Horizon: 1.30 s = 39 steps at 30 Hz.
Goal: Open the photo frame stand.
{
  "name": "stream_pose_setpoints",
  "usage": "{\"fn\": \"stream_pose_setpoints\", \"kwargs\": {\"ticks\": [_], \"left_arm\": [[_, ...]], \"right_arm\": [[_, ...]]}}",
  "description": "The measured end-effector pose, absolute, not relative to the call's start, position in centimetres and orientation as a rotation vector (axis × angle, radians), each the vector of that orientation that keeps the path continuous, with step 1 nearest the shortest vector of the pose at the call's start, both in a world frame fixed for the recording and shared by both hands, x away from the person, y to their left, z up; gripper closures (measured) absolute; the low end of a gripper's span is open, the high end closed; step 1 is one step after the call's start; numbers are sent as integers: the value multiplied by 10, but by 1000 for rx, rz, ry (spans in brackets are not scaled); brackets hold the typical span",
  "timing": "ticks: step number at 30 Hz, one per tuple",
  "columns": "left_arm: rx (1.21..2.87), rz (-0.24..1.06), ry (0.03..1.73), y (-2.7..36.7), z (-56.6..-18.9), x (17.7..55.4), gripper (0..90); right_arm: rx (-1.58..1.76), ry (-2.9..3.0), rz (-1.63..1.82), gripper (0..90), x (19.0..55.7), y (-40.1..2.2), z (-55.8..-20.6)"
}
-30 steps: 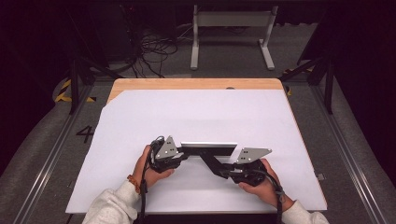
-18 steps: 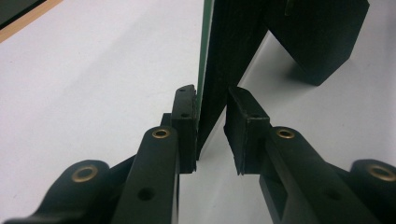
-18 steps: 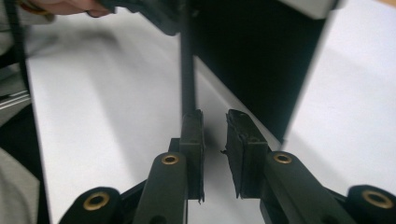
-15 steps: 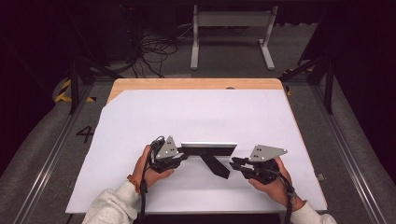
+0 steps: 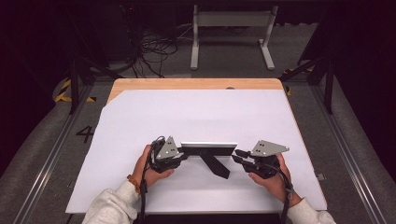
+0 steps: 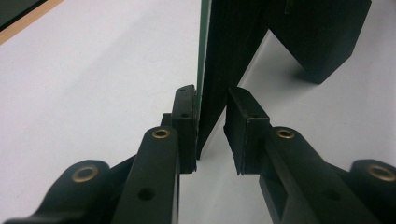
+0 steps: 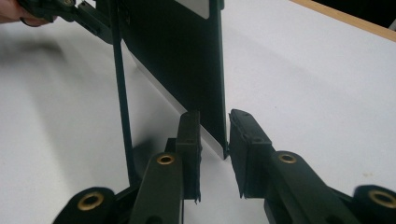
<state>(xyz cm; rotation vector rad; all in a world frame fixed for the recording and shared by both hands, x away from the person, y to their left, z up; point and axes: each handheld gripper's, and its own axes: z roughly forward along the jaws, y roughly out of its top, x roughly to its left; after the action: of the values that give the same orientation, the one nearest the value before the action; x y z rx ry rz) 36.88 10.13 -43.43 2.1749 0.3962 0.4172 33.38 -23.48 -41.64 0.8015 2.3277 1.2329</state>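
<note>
A black picture frame (image 5: 208,148) stands upright on its long edge near the front of the white table (image 5: 196,112), propped by its black back leg (image 5: 215,165). My left gripper (image 5: 181,153) is shut on the frame's left end; in the left gripper view both pads (image 6: 186,116) press the frame's edge (image 6: 233,37). My right gripper (image 5: 236,156) sits at the frame's right end. Its jaws have just been opening, and in the right gripper view (image 7: 215,114) the frame's end (image 7: 173,56) stands between the pads with a sliver of room.
The table's wooden back edge (image 5: 196,84) shows beyond the white sheet. On the dark floor behind lie cables (image 5: 154,51) and a white metal stand (image 5: 233,28). Rails (image 5: 46,154) run along both sides of the table.
The right gripper has moved from the frame's back leg out to the right, and now sits at the frame's right end. The left gripper and the frame have stayed put.
</note>
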Motion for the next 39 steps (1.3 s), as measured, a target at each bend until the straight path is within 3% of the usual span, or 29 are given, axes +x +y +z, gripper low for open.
{"fn": "stream_pose_setpoints", "kwargs": {"ticks": [39], "left_arm": [[2147, 442, 387, 105, -428, 360, 796]], "right_arm": [[829, 2252, 1258, 770, 350, -226, -416]]}}
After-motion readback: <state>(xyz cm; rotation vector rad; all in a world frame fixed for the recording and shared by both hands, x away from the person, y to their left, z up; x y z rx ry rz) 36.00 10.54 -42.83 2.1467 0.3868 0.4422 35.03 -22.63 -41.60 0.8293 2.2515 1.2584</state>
